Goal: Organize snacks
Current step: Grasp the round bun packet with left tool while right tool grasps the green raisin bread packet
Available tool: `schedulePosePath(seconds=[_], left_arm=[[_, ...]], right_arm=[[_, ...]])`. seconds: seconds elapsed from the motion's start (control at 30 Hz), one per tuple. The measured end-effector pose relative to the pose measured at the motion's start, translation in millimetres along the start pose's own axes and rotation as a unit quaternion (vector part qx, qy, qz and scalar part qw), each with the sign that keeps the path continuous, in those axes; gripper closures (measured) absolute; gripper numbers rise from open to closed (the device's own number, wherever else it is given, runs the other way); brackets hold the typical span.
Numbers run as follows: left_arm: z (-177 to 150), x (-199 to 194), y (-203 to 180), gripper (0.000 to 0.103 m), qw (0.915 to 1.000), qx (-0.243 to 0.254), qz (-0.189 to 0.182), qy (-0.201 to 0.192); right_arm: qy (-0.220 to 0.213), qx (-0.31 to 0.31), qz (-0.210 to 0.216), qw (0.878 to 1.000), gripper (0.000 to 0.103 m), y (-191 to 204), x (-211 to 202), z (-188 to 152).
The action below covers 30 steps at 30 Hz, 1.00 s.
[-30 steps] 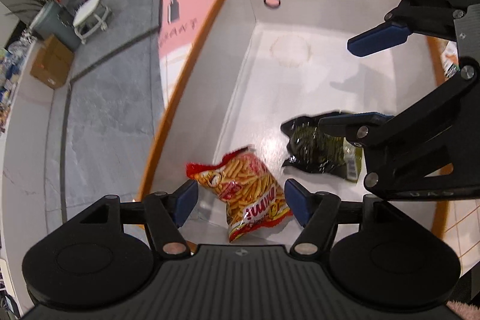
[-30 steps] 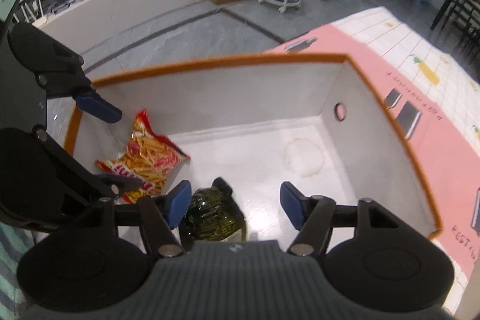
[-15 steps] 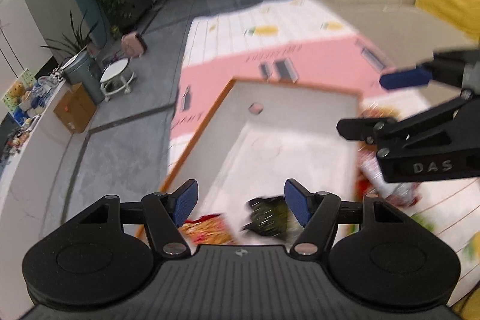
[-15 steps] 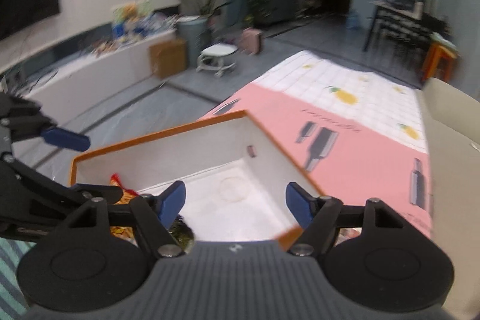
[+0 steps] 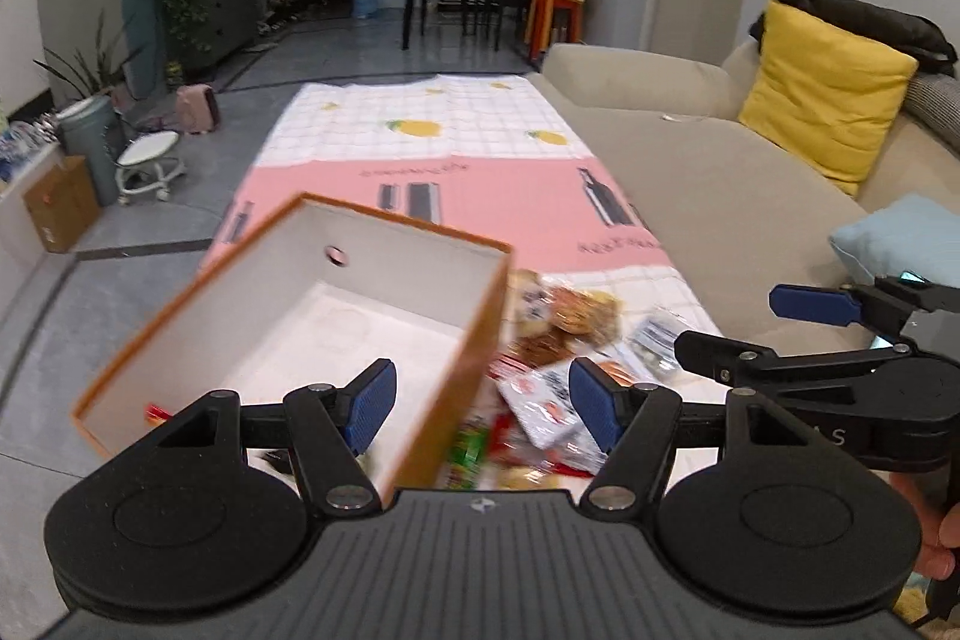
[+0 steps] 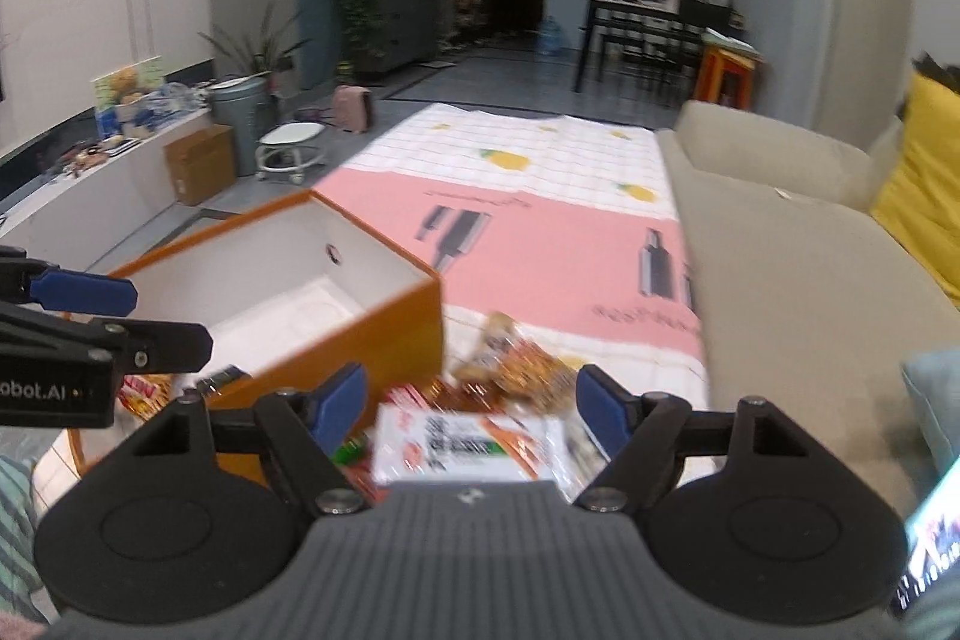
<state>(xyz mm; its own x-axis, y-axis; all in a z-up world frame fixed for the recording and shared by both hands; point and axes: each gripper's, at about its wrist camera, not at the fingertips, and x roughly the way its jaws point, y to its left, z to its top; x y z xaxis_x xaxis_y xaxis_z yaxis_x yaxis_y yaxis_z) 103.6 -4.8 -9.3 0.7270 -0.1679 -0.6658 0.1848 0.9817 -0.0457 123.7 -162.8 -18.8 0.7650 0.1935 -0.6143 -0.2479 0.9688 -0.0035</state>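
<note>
Left tool [image 5: 483,403] wide open and empty above the orange box's [image 5: 474,358] right wall, right tool [image 6: 471,403] wide open, holding nothing, over a blurred white snack packet [image 6: 468,445], perhaps wafers, snack pile [image 5: 558,340] on the mat beside the box.

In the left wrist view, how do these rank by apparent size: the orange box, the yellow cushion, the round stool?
1. Orange box, though it is nearest the camera.
2. Yellow cushion.
3. Round stool, farther away, so true size is unsure.
</note>
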Motion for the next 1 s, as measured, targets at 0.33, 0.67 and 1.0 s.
schedulePosePath(seconds=[0.33,0.67,1.0], left_arm=[[-41,27,-27,0.025,0.9982,0.012,-0.031,0.05],[-66,60,-24,0.03,0.993,0.0,-0.026,0.115],[-71,73,-16,0.031,0.9901,-0.01,-0.016,0.139]], right_arm=[[0.047,0.055,-0.032,0.997,0.028,-25,-8,-53],[0.111,0.043,-0.003,0.993,0.04,-15,28,-83],[0.165,0.004,0.069,0.984,0.041,5,53,-96]])
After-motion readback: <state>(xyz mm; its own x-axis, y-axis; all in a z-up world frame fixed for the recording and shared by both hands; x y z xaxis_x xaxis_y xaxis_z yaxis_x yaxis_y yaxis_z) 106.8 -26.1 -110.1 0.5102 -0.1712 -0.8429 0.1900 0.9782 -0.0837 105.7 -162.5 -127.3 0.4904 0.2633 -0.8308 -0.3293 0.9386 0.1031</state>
